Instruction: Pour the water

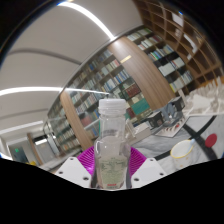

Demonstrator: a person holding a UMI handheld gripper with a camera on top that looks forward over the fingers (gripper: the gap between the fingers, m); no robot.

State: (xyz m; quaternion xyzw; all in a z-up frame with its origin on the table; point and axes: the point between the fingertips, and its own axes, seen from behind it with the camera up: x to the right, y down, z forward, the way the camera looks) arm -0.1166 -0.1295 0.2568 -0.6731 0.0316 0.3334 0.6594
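- Gripped in my claw (112,168), a clear plastic bottle (112,140) with a white cap stands upright, both magenta pads (88,158) pressing its sides.
- Behind it, left to right, I see long bookshelves (110,85) curving away under ceiling light strips.
- Right of the bottle, a white cup (182,152) sits on the tabletop (200,135), well apart.

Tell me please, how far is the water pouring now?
Done: the tool is shut on the clear bottle, lifted and upright. In hand: carrying it; its white cap looks still on. Left: tipping it toward the white cup beyond the fingers; no water is flowing.
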